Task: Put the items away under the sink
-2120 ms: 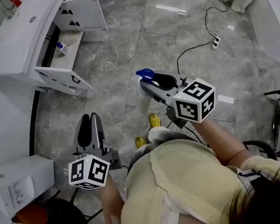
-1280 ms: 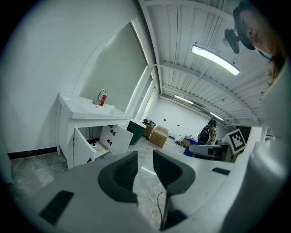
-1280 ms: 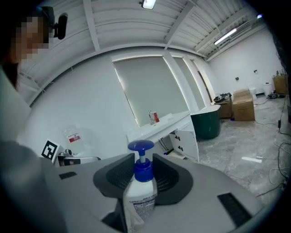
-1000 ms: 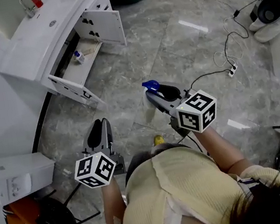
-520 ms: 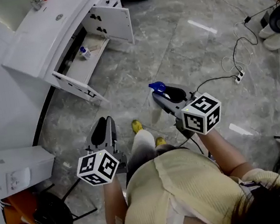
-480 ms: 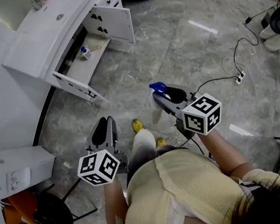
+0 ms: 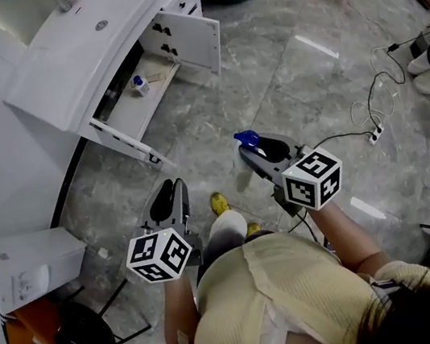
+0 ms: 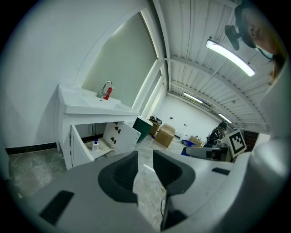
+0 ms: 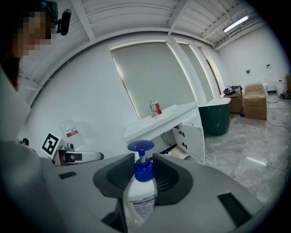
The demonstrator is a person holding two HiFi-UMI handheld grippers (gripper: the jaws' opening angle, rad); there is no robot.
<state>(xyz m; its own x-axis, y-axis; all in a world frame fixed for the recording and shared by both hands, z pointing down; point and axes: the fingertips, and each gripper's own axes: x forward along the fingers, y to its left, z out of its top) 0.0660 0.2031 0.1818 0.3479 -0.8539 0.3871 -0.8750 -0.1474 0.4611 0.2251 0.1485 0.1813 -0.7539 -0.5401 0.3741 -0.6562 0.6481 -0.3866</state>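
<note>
Blue-capped plastic pump bottle (image 9: pixel 141 200) clamped near its neck in right tongs (image 9: pixel 143 172), frame lower centre | judged light, smooth, squeezable; hold best taken at stiff shoulder | left tongs (image 8: pixel 144 169) apart, empty | open sink cabinet (image 7: pixel 126 117) seen upper left

pump bottle (image 9: pixel 142 195): base hidden inside right tool (image 9: pixel 143 169) | cabinet bottle (image 7: pixel 138 84): label too small
</note>
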